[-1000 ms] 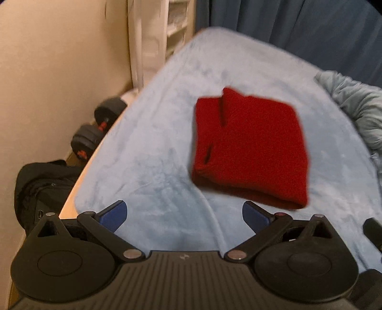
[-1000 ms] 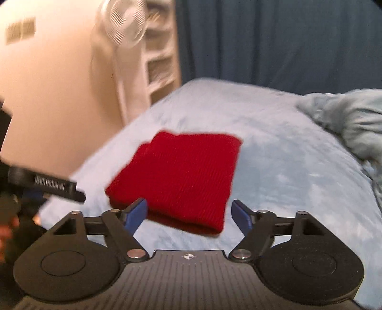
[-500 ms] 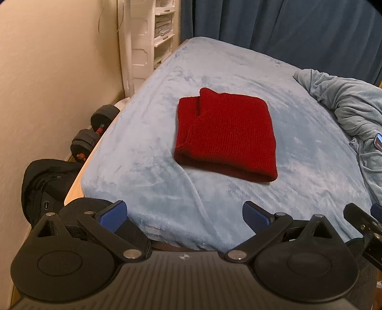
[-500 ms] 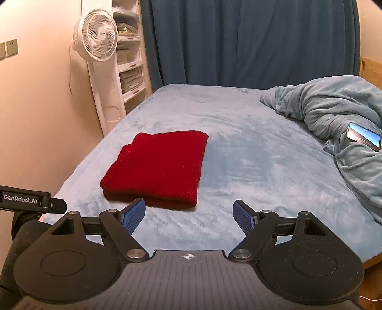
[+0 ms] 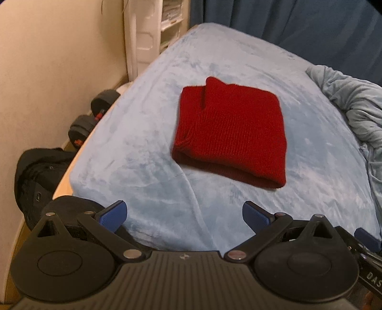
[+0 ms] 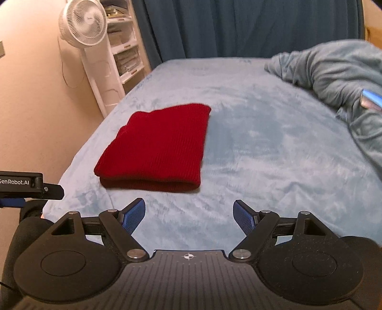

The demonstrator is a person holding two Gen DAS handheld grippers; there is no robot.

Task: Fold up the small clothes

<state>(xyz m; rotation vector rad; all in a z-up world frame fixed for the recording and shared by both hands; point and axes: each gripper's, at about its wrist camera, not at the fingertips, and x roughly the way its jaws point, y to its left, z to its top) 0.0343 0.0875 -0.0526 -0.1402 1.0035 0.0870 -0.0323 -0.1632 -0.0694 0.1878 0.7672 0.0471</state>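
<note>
A red knitted garment (image 5: 229, 133) (image 6: 157, 147) lies folded into a thick rectangle on the pale blue bed cover (image 5: 148, 133) (image 6: 262, 147), near the bed's left edge. My left gripper (image 5: 185, 213) hovers over the near edge of the bed, short of the garment, its blue pads wide apart with nothing between them. My right gripper (image 6: 189, 215) also stands open and empty just in front of the garment's near folded edge. Part of the left gripper shows at the left edge of the right wrist view.
A rumpled grey-blue blanket (image 6: 334, 69) with a phone (image 6: 371, 100) on it lies at the right. Left of the bed are a white fan (image 6: 82, 21), white shelves (image 6: 124, 52), dumbbells (image 5: 92, 119) and a black bag (image 5: 40, 171) on the floor. Dark curtains hang behind.
Both grippers drew back from the garment and then came a little closer again; the garment looks nearer than half a second ago. Both stay open and the garment has not moved.
</note>
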